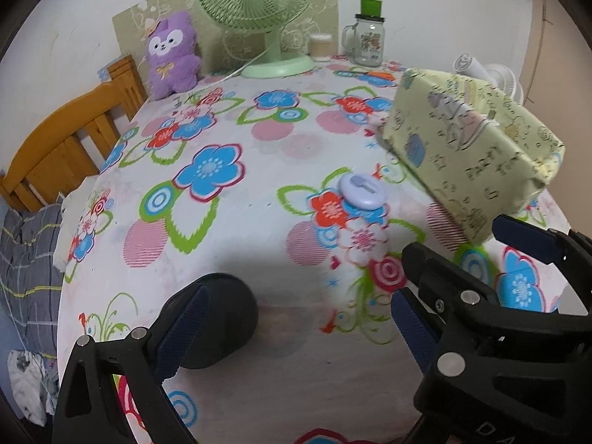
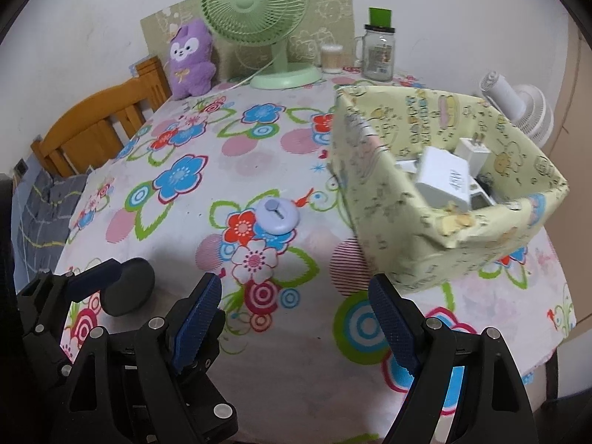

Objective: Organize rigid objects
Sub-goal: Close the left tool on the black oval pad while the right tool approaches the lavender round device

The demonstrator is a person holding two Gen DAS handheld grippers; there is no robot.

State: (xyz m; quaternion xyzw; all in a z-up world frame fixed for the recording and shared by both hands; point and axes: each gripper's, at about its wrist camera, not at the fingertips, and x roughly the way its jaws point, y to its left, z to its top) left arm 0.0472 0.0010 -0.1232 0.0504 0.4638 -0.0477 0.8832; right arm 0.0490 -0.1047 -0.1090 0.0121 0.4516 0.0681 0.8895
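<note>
A dark round object (image 1: 225, 318) (image 2: 129, 288) lies on the flowered tablecloth (image 1: 259, 170) near the front edge. My left gripper (image 1: 296, 318) stands open around it, with the object close to the left pad (image 1: 185, 314); whether they touch I cannot tell. My right gripper (image 2: 296, 296) is open over bare cloth, just to the right of the left one. A lilac round disc (image 1: 360, 192) (image 2: 277, 214) rests mid-table. At the right, a pale yellow paper-covered box (image 1: 462, 140) (image 2: 377, 222) holds white chargers (image 2: 444, 177).
At the back stand a green fan (image 2: 255, 11), a purple plush toy (image 2: 190, 59), a small cotton swab tub (image 2: 332, 58) and a glass jar mug (image 2: 377, 55). A wooden chair (image 1: 70, 133) is at the table's left. A white fan (image 2: 518, 111) sits behind the box.
</note>
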